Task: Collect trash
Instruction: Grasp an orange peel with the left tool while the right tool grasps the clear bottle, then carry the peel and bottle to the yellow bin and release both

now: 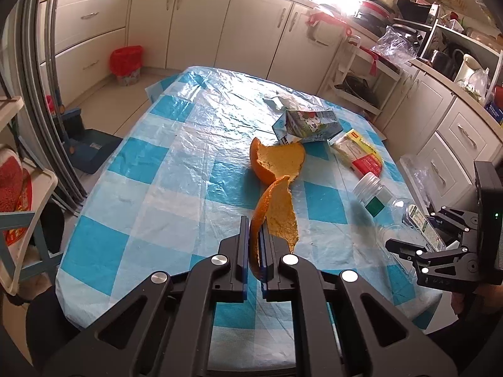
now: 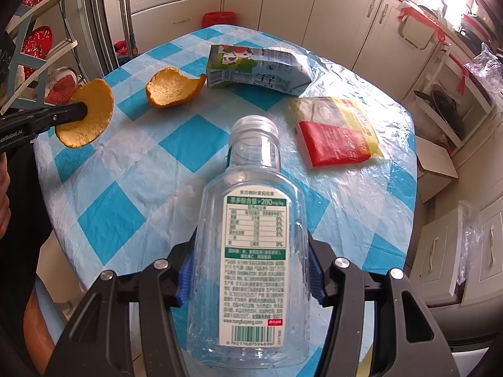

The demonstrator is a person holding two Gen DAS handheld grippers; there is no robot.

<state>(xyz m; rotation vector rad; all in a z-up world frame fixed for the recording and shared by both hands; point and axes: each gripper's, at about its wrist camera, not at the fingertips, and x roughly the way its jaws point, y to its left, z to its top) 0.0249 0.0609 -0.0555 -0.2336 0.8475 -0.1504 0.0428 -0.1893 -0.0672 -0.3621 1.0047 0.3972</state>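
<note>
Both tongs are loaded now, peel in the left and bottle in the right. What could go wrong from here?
1. The left tongs pinch only a thin edge of the peel; it could tear or slip out on the way.
2. The bottle is smooth, clear plastic and sticks out far beyond the right tongs; it might slide or swing.
3. Its cap end hangs over the wrapper and could knock it.

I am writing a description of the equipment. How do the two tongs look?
Both tongs, left and right, are black linkage frames with silver round pivot bolts and blue pads. The left carries white lettering on its side; the right's body has a small green light.
</note>
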